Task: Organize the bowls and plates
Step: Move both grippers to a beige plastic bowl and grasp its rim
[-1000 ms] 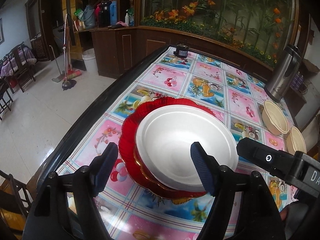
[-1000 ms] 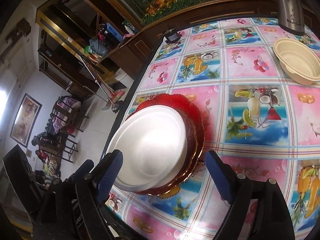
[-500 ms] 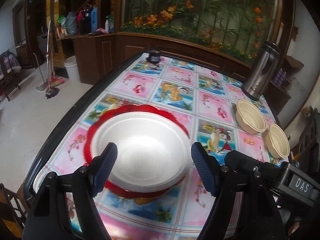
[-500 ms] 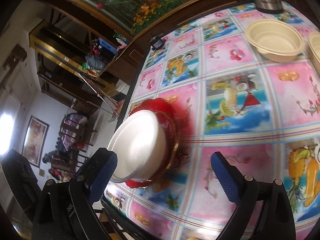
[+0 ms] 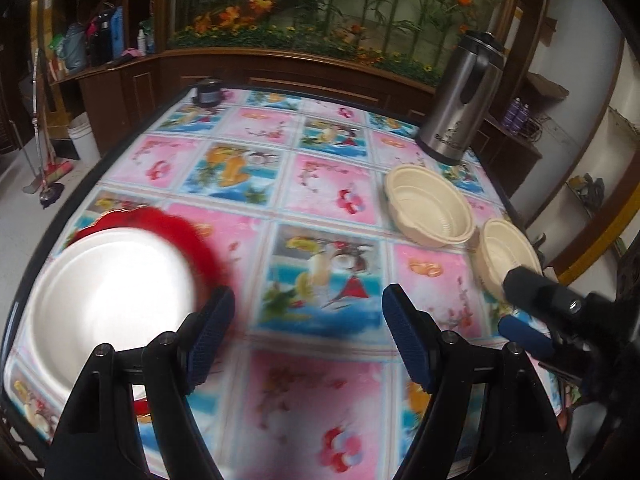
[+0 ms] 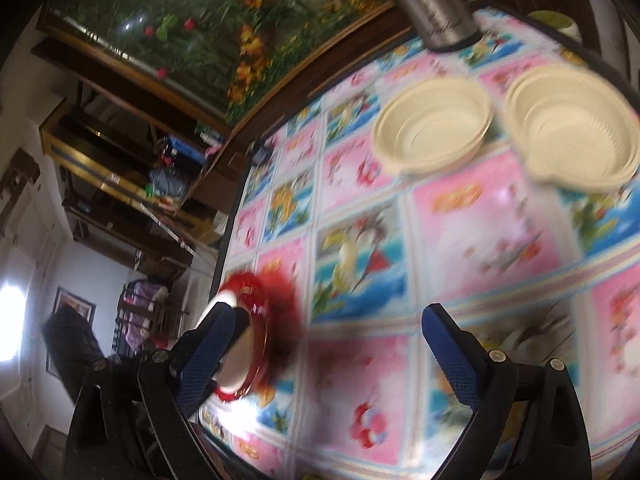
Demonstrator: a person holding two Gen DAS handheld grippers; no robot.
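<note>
A white plate (image 5: 108, 300) sits stacked on a red plate (image 5: 184, 228) at the table's near left edge; the stack also shows in the right wrist view (image 6: 256, 328), partly hidden by a fingertip. Two cream bowls stand at the right: one (image 5: 428, 210) (image 6: 432, 128) nearer the flask, the other (image 5: 506, 256) (image 6: 572, 136) beside it. My left gripper (image 5: 308, 332) is open and empty above the tablecloth, right of the plates. My right gripper (image 6: 324, 352) is open and empty; it also shows at the right edge of the left wrist view (image 5: 536, 320).
A steel flask (image 5: 460, 100) stands at the far right of the table (image 5: 320, 184). A small dark jar (image 5: 208, 92) sits at the far left corner. A wooden cabinet and a planter lie behind the table. Floor with a broom is to the left.
Both grippers have swung to the right, away from the plate stack and toward the two cream bowls. The plates stay where they were. Both grippers remain open.
</note>
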